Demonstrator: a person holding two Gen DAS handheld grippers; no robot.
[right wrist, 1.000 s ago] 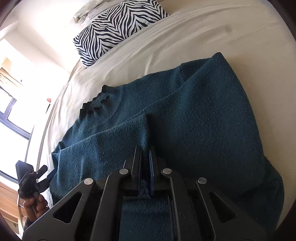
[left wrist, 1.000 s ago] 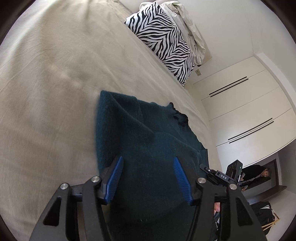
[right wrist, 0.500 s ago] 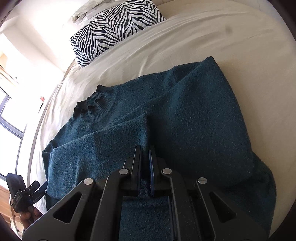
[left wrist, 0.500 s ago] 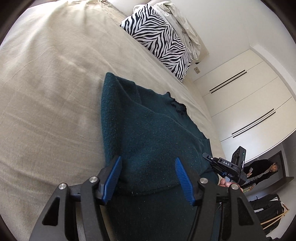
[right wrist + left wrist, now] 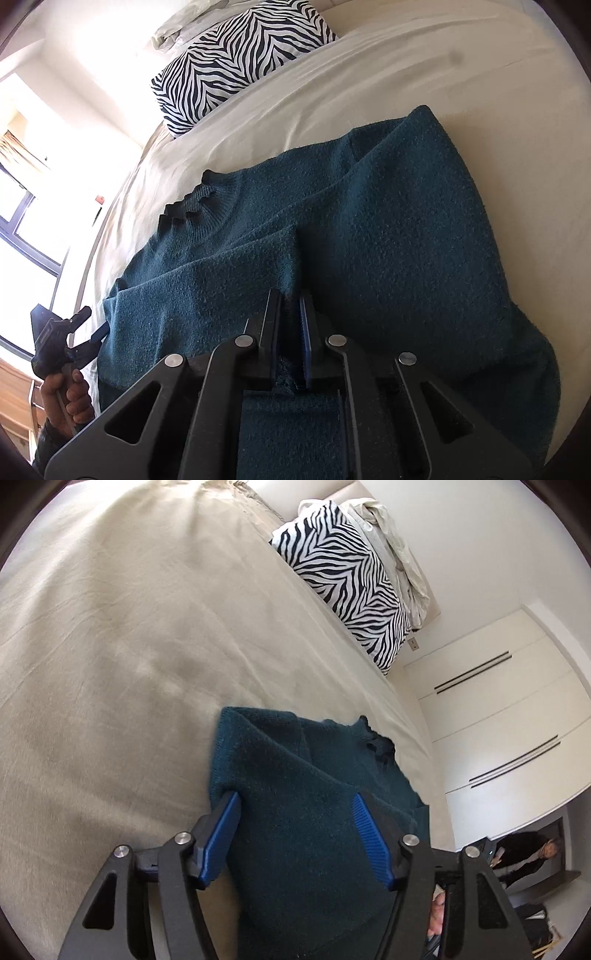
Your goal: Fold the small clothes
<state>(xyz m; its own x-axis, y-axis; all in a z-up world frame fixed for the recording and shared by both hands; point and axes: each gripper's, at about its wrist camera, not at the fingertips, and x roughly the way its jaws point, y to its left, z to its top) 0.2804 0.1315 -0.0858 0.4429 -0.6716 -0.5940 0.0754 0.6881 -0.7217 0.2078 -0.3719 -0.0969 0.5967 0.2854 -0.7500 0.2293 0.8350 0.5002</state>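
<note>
A dark teal knit sweater (image 5: 388, 236) lies on the bed with its sleeves folded across its body and its ribbed collar (image 5: 199, 201) toward the pillow. My right gripper (image 5: 291, 295) is shut on a fold of the sweater at its near edge. My left gripper (image 5: 293, 805) is open, its blue pads astride the sweater's edge (image 5: 295, 794). The left pad (image 5: 221, 830) touches the knit at the sweater's left side. The left gripper also shows at the far left of the right wrist view (image 5: 86, 338), beside the sweater.
The beige bed sheet (image 5: 129, 646) spreads wide to the left and beyond the sweater. A zebra-print pillow (image 5: 347, 576) and a crumpled pale garment (image 5: 391, 535) lie at the head of the bed. White wardrobe doors (image 5: 498, 720) and a person in a doorway (image 5: 532, 856) are on the right.
My left gripper moved forward along the sweater's edge and stayed open. The right gripper stayed shut on the fold, with only its view shifting a little.
</note>
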